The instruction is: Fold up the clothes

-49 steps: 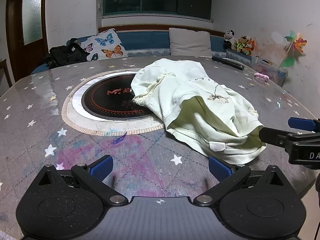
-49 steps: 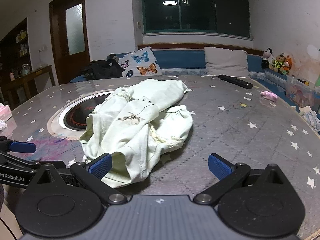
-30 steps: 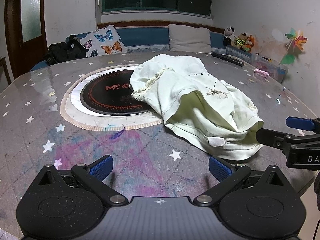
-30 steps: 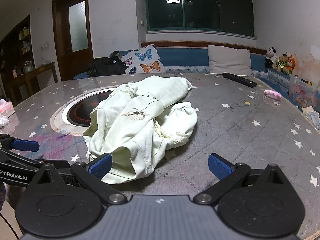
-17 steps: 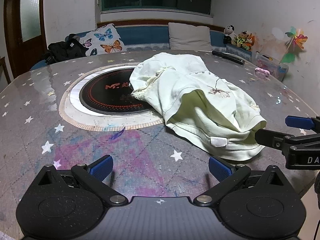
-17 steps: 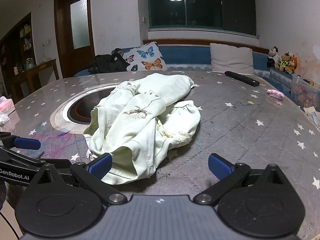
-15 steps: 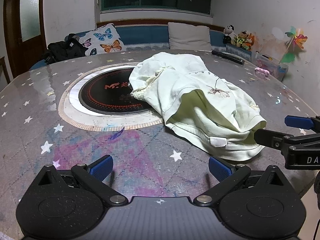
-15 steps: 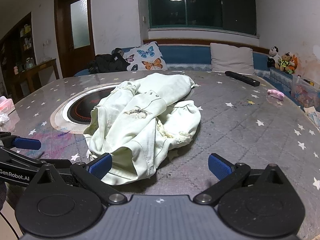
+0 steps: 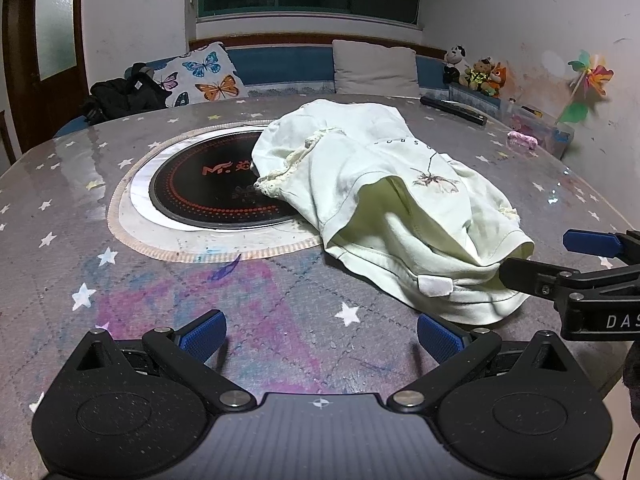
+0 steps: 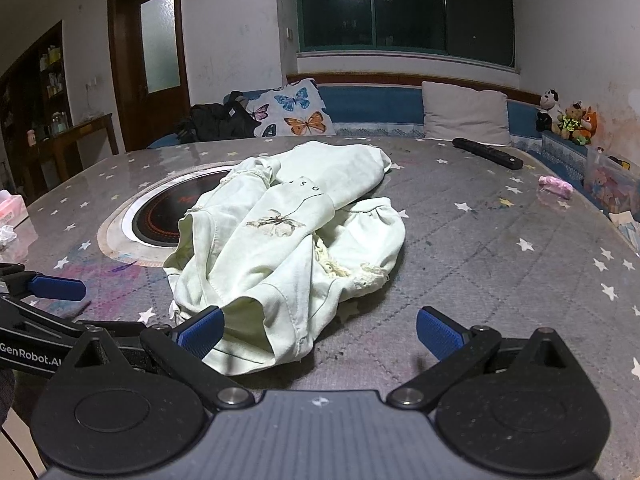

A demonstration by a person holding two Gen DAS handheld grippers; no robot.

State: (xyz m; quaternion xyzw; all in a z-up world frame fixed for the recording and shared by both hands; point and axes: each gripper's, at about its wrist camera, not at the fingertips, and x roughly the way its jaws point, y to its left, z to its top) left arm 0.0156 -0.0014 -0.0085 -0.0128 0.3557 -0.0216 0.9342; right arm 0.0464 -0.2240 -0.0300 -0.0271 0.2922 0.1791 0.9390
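home living room | cushioned bench | stuffed toys

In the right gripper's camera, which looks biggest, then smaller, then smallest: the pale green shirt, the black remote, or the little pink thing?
1. The pale green shirt, by far the largest.
2. The black remote.
3. The little pink thing.

The remote and pink thing lie farther from the camera, so they may look smaller than they are.

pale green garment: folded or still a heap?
Unfolded heap: the pale green garment lies crumpled on the table, layers bunched; neither tool grips it.
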